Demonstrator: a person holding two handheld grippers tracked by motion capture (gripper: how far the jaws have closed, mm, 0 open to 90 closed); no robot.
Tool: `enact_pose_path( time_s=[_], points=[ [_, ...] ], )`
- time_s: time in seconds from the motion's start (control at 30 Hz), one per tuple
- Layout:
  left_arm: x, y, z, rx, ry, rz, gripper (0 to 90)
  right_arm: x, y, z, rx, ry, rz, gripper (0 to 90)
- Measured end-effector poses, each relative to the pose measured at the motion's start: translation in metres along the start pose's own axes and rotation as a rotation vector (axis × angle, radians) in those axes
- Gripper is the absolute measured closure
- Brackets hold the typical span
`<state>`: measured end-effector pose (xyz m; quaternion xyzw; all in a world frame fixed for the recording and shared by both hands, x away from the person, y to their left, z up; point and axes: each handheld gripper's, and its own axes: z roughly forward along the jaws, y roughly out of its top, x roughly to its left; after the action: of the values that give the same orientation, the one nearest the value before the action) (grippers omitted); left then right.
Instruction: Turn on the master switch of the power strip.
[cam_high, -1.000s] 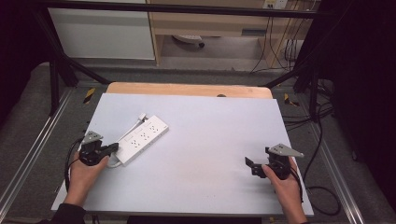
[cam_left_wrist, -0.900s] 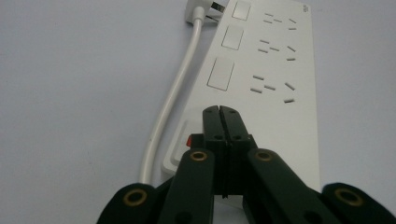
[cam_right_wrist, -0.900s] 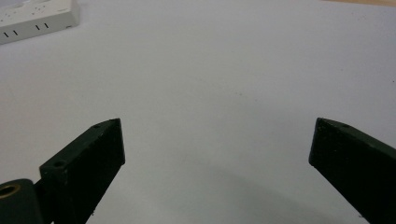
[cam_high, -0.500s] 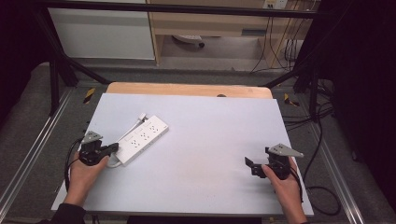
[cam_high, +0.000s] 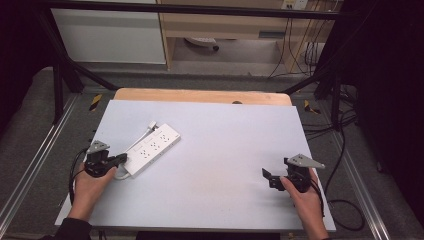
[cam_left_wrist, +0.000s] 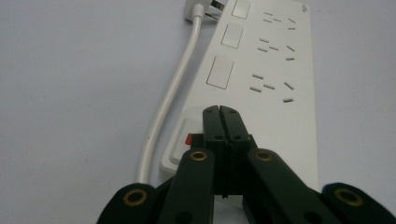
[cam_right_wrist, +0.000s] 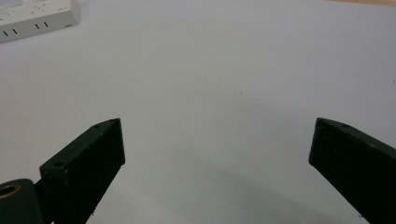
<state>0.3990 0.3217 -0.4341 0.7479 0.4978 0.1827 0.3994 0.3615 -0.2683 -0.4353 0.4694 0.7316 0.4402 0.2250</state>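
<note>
A white power strip (cam_high: 152, 149) lies slanted on the left part of the table, its white cable (cam_left_wrist: 173, 93) running along its side. In the left gripper view the strip (cam_left_wrist: 271, 70) shows several sockets and a small red switch (cam_left_wrist: 189, 139) at its near end. My left gripper (cam_high: 122, 158) is shut with nothing between its jaws. Its tips (cam_left_wrist: 219, 109) rest over that near end, just beside the switch. My right gripper (cam_high: 267, 177) stands open low over bare table at the right. Its jaws (cam_right_wrist: 217, 123) are wide apart and empty, with the strip's corner (cam_right_wrist: 37, 16) far off.
A pale grey sheet (cam_high: 225, 140) covers the table, with a wooden edge (cam_high: 200, 95) along the far side. Black frame bars and loose cables (cam_high: 345, 150) lie beyond the right edge. A wide stretch of sheet separates the two grippers.
</note>
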Motion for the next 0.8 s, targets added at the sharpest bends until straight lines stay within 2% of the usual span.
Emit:
enact_pose_path(
  time_s=[0.8],
  points=[
    [0.0007, 0.0003, 0.0007, 0.008, -0.001, -0.008, 90.0, 0.0005, -0.0001, 0.0002, 0.001, 0.000, -0.004, 4.0]
  ],
)
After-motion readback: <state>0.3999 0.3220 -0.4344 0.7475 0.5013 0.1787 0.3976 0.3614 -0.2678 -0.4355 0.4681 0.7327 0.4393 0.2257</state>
